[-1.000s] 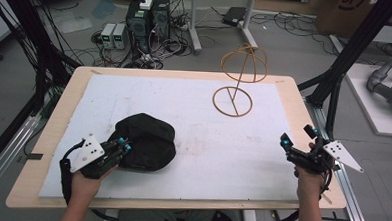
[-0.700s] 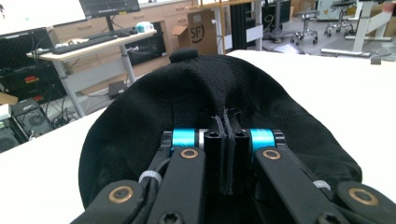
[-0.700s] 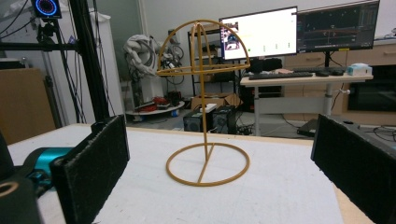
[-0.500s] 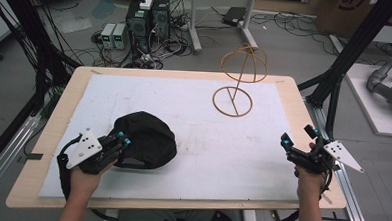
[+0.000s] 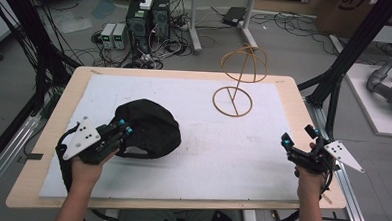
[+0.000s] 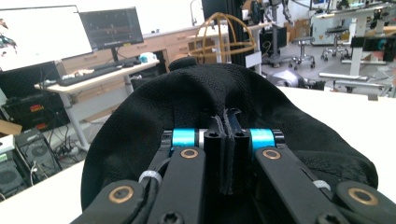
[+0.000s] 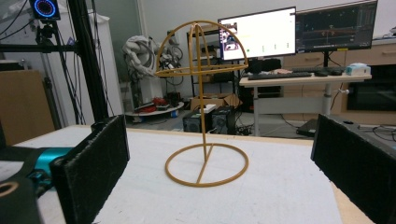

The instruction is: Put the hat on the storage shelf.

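Your left hand-held gripper (image 5: 124, 132) has its jaws pinched on the edge of the black cap (image 5: 150, 128), which sits at the near left of the white surface (image 5: 222, 156). Your right hand-held gripper (image 5: 285, 143) rests at the near right edge, jaws spread and empty, facing the wire hat stand (image 5: 238, 77) at the far side.
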The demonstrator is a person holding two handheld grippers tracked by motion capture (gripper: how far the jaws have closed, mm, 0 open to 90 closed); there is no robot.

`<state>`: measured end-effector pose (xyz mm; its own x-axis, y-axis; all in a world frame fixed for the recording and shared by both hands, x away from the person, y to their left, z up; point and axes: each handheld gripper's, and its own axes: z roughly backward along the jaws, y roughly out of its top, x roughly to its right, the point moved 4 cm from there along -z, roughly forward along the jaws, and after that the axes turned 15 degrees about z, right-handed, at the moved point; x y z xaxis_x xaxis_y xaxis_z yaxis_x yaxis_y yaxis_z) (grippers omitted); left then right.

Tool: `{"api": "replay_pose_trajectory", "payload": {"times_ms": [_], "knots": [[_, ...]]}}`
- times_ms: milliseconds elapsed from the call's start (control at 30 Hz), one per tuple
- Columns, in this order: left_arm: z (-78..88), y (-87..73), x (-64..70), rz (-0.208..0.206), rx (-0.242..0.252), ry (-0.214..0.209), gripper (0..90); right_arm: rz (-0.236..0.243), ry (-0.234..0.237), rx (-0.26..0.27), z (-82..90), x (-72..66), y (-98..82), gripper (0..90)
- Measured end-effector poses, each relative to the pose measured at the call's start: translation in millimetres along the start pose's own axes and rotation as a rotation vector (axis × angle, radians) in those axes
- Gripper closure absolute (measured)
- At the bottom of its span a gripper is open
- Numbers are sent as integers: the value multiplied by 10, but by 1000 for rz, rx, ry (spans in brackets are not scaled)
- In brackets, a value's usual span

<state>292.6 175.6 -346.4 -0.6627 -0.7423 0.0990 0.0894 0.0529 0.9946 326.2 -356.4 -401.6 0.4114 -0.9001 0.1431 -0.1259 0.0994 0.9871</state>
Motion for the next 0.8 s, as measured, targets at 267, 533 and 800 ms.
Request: {"api": "replay_pose_trajectory", "payload": {"times_ms": [267, 533, 800], "knots": [[-109, 238, 8, -14, 45, -5, 881, -8, 3, -1, -2, -9, 0, 38], [-244, 484, 37, -33, 87, -11, 881, -5, 5, -6, -3, -9, -5, 38], [-380, 678, 25, -48, 112, -7, 882, -7, 4, -6, -4, -9, -5, 38]]}}
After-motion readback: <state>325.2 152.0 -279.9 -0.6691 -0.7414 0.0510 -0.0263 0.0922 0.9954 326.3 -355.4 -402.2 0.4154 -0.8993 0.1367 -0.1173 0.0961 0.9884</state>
